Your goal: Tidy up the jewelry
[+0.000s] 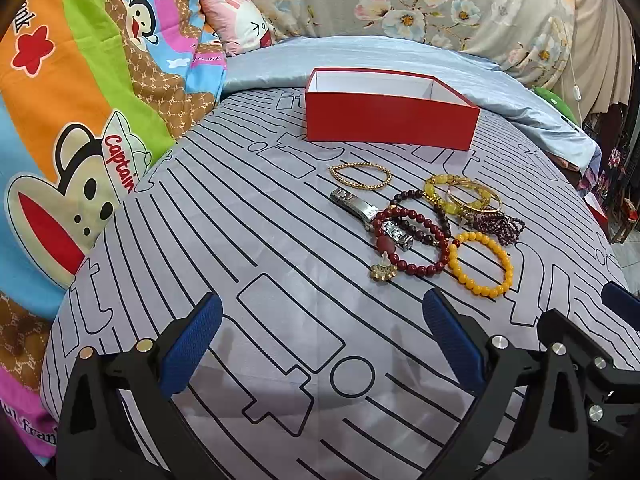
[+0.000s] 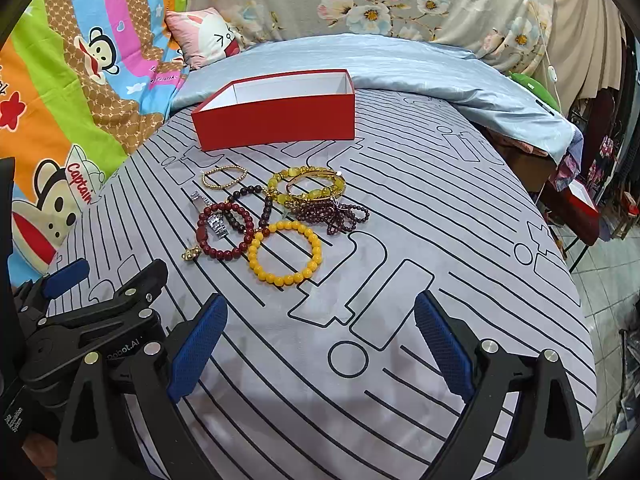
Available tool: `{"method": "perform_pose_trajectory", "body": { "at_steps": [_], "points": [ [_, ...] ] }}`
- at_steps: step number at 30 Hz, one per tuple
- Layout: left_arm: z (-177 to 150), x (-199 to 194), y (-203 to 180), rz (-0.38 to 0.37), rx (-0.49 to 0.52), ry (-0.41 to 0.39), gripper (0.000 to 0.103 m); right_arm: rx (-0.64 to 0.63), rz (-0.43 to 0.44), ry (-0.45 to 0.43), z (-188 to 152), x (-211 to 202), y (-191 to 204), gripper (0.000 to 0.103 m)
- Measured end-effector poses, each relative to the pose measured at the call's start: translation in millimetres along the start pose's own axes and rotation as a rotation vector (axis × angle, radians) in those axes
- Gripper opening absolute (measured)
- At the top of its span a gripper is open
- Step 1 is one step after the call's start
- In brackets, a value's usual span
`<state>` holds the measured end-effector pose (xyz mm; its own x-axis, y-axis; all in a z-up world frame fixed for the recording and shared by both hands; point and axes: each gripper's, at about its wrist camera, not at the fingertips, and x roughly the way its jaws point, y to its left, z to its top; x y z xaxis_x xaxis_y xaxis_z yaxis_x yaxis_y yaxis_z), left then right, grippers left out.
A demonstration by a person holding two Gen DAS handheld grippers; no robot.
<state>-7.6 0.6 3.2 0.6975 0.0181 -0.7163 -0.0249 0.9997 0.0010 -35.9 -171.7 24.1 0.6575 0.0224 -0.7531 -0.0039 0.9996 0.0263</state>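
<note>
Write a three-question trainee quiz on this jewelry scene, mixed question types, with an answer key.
1. True or false: the red box already holds some jewelry.
2. Multiple choice: which piece lies nearest the right gripper? A) gold bead bracelet B) yellow bead bracelet C) purple bead strand
3. Short answer: how do the jaws of the left gripper stand, and what do they hold?

Key
1. False: what shows of the white inside is bare, and all the jewelry seen lies on the bedsheet.
2. B
3. Open, holding nothing.
</note>
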Motion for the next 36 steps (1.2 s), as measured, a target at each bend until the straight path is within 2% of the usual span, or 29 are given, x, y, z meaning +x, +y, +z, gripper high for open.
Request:
{"method": "perform_pose_trajectory", "body": {
  "at_steps": [36],
  "points": [
    [-0.9, 2.0, 3.8, 0.006, 0.002, 0.003, 0.096, 0.007, 0.006, 0.003, -2.1, 2.0, 1.6, 0.091]
  ]
}}
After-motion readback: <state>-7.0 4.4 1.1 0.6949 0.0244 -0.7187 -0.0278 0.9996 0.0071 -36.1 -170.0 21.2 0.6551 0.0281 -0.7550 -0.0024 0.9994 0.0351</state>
